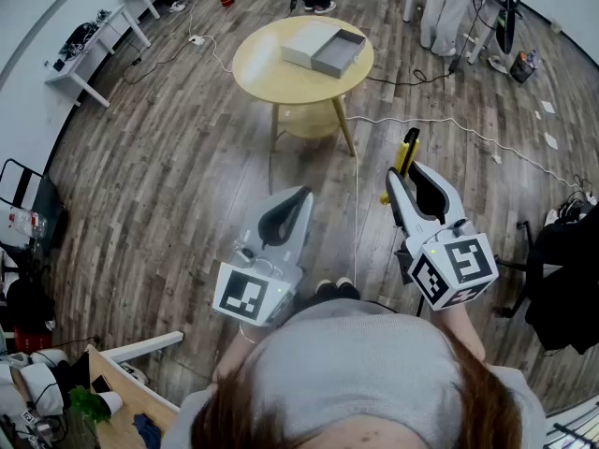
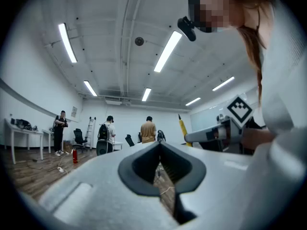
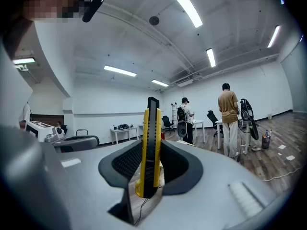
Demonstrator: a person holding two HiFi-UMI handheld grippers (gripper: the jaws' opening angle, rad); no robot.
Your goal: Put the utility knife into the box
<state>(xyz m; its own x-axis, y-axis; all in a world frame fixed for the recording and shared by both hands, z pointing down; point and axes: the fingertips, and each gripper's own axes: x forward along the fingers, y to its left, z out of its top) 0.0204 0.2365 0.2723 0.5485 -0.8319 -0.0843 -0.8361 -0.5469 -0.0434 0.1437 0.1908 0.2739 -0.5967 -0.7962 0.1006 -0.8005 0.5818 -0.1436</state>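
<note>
- A room with a dark wood-plank floor (image 1: 168, 176) is seen, and a round pale wooden table (image 1: 271, 78) stands alone on it, with white desks and standing people beyond the table's far side.
- An open shallow box with a white part and a grey part (image 1: 324, 48) lies on the table top, towards its far right edge.
- The yellow-and-black utility knife (image 1: 407, 150) is clamped between the pads of the right gripper (image 1: 404, 178), on the near side of the table and to its right, well apart from it.
- The knife's long axis runs along the jaws, and its free end sticks out past the tips towards the table.
- From the knife, the box lies ahead and to the left, so a forward reach across bare floor is judged to be needed before any lowering.
- The left gripper (image 1: 298, 196) is held near the table's front side, no nearer to it than the right one. Its jaws are drawn together at the tips, and nothing is held between them.
- A white cable (image 1: 440, 124) is trailed over the floor to the right of the table.
</note>
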